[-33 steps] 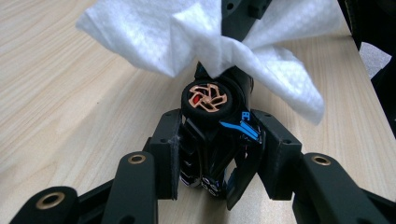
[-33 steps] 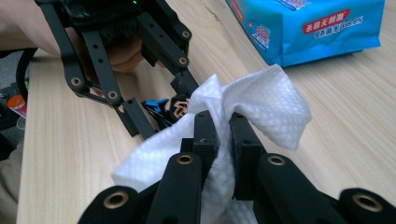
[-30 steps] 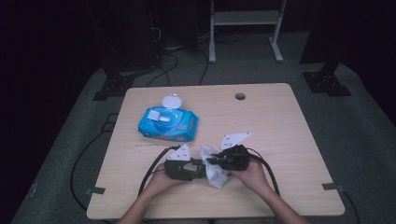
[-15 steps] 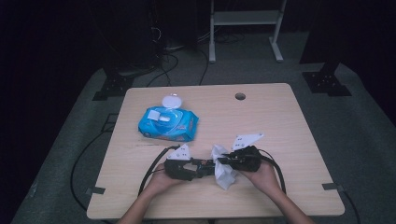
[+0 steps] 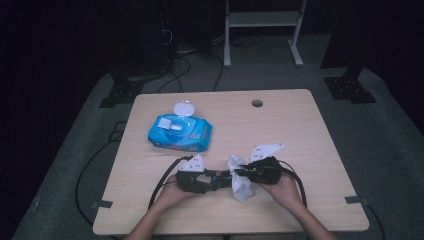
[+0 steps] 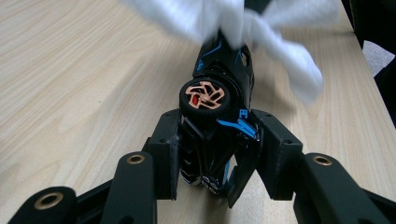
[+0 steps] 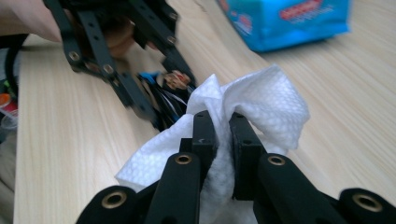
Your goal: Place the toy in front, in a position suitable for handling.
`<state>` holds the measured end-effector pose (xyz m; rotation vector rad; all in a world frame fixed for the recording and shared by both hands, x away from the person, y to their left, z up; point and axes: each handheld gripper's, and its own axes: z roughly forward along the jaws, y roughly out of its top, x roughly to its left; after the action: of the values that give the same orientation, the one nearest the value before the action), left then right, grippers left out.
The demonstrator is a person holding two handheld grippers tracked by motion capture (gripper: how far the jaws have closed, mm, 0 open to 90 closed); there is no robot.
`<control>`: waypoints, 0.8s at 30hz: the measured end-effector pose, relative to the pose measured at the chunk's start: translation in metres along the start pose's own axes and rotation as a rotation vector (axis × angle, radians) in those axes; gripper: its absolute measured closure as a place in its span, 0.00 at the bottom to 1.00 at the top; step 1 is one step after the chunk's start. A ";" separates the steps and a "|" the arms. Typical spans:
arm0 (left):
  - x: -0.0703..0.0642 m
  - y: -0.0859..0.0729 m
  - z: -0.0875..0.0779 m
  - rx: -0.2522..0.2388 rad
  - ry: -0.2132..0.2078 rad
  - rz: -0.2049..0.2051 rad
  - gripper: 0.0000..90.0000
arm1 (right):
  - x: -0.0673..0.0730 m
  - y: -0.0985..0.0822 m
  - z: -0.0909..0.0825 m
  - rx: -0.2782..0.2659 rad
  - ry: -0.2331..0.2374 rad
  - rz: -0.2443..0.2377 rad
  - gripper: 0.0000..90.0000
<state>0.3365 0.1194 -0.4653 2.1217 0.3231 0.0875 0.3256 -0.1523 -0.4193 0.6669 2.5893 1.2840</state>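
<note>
Two black grippers meet low in the middle of the high view, on a pale wooden worktop (image 5: 310, 150) with thin grain lines and rounded corners.

The left gripper (image 6: 219, 158) is closed on a small toy car (image 6: 219, 116). The car is shiny black plastic with bright blue stripes. One round black wheel faces the camera in the left gripper view, and its middle is a coppery swirl of spokes. The flat black pads press on both sides of the car, near the middle of that picture.

The right gripper (image 7: 221, 140) is clamped tight on a white wipe (image 7: 261, 107). The wipe is soft and crumpled, with tiny bumps all over it, and it puffs out above and beside the pads in the middle of the right gripper view. In the left gripper view the wipe (image 6: 261, 28) lies blurry over the far end of the car, at the top of the picture. In the high view the wipe (image 5: 241, 182) hangs between the two grippers as a white bunch.

A soft blue pack of wipes (image 5: 180, 134) lies left of the middle in the high view, well apart from the grippers. Its round white lid (image 5: 183, 108) is flipped open. A small round hole (image 5: 257, 103) sits near the worktop's far edge.
</note>
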 end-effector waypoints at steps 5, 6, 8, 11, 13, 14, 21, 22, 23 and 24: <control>-0.001 0.001 0.000 0.004 0.004 0.009 0.61 | -0.009 -0.016 -0.020 -0.008 -0.043 0.038 0.91; -0.001 0.001 0.000 0.004 0.007 0.011 0.61 | -0.013 -0.024 -0.028 -0.010 -0.050 0.064 0.91; 0.000 0.000 -0.001 0.005 0.006 0.006 0.61 | -0.014 -0.028 -0.030 -0.003 -0.053 0.074 0.91; 0.001 0.000 -0.001 0.003 0.007 0.003 0.61 | -0.013 -0.027 -0.028 0.000 -0.058 0.066 0.91; 0.001 0.000 -0.001 0.004 0.009 0.004 0.61 | -0.013 -0.026 -0.026 -0.001 -0.054 0.067 0.91; 0.000 0.001 -0.001 0.005 0.015 0.009 0.62 | -0.011 -0.020 -0.023 -0.004 -0.049 0.062 0.91; -0.001 0.001 0.000 0.001 0.015 0.009 0.62 | 0.003 0.003 0.004 0.002 0.005 0.008 0.92; -0.001 0.001 0.000 0.001 0.014 0.009 0.62 | 0.005 0.007 0.010 0.004 0.014 -0.002 0.92; 0.000 0.001 0.000 0.002 0.015 0.005 0.62 | 0.011 0.014 0.023 0.002 0.038 -0.013 0.92; 0.000 0.001 0.000 0.003 0.012 0.004 0.62 | 0.015 0.018 0.028 -0.005 0.055 -0.019 0.92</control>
<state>0.3368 0.1194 -0.4646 2.1259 0.3261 0.1027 0.3281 -0.1162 -0.4222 0.6125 2.6291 1.3204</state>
